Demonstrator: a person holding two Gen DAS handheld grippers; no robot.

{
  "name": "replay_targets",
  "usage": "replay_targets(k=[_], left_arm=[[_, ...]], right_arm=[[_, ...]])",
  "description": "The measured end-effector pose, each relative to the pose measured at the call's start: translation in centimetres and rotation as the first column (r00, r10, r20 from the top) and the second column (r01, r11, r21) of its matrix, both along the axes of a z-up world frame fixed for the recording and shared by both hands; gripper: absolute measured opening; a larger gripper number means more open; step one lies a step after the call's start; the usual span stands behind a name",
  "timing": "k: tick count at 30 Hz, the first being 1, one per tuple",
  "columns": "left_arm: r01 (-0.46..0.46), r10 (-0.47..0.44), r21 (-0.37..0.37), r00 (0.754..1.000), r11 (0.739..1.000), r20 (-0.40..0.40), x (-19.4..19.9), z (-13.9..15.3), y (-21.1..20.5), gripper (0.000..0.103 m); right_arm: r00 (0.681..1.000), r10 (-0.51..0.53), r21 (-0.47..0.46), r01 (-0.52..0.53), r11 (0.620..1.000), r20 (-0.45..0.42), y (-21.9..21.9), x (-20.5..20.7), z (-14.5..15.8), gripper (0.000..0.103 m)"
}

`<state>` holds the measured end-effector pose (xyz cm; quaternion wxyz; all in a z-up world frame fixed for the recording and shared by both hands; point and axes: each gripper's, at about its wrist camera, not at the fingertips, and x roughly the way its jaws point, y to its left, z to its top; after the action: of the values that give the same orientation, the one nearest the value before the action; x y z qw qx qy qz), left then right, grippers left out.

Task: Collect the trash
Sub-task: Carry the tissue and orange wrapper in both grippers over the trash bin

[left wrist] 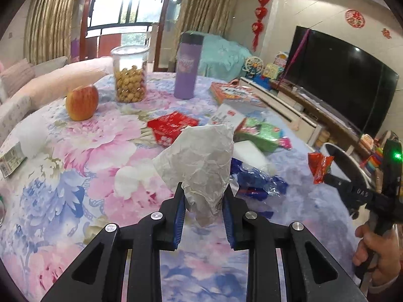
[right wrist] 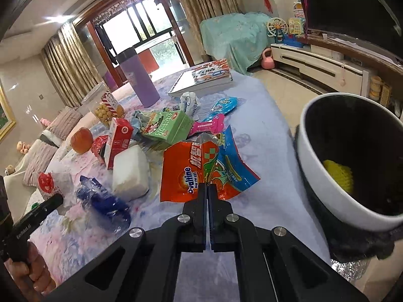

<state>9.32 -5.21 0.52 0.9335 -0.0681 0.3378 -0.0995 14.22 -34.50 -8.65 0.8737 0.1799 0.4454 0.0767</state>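
My left gripper is shut on a crumpled white paper bag and holds it above the floral tablecloth. My right gripper is shut on an orange Ovaltine wrapper and holds it above the table, left of the white trash bin. The bin has a black liner and a yellow object inside. In the left wrist view the right gripper holds the orange wrapper beside the bin. In the right wrist view the paper bag shows at the left.
Loose trash lies on the table: a blue plastic wrapper, a green carton, a red carton, a pink wrapper, a blue packet. Also an apple, snack jar, purple bottle, white block, book.
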Motion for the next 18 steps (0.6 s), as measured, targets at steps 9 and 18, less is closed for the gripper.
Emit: replay_targets(k=[9,18], left_arm=[[0.131,-0.131,-0.01,0.991,0.991,0.01,-1.7,0.6,-4.4,0.025],[0.258,-0.258,0.013,0.966,0.966,0.013,-0.9,0.7,-9.7,0.025]], right_arm=[[0.999,-0.038,0.007,0.038,0.999,0.023,-2.5,-3.0,1.5,0.001],[0.995,-0.089,0.006,0.089,0.996,0.043,-5.4,-5.1,2.7,0.001]])
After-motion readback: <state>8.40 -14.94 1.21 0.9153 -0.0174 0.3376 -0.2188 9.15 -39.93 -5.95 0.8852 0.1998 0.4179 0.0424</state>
